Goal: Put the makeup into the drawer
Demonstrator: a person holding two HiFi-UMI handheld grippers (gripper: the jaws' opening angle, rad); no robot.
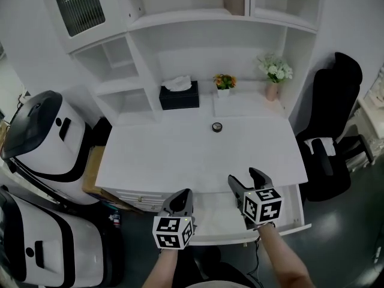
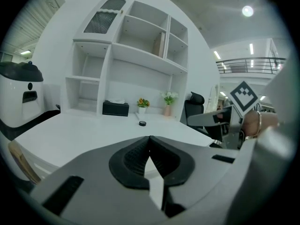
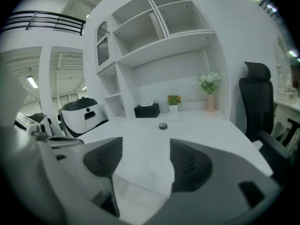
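Note:
The makeup is a small round black compact (image 1: 216, 126) lying on the white desk (image 1: 180, 155), toward the back; it also shows far off as the compact (image 2: 142, 123) and the compact (image 3: 162, 126). An open white drawer (image 1: 222, 221) sticks out under the desk's front edge. My left gripper (image 1: 182, 198) hangs over the drawer's left part, shut and empty, its pads (image 2: 140, 156) touching. My right gripper (image 1: 249, 180) is open over the drawer's right part, nothing between its pads (image 3: 187, 165).
A black tissue box (image 1: 178, 95), a small orange flower pot (image 1: 224, 83) and a pink vase of white flowers (image 1: 273, 77) stand at the desk's back under the shelves. A black office chair (image 1: 333, 131) is at the right. White and black machines (image 1: 42, 143) stand at the left.

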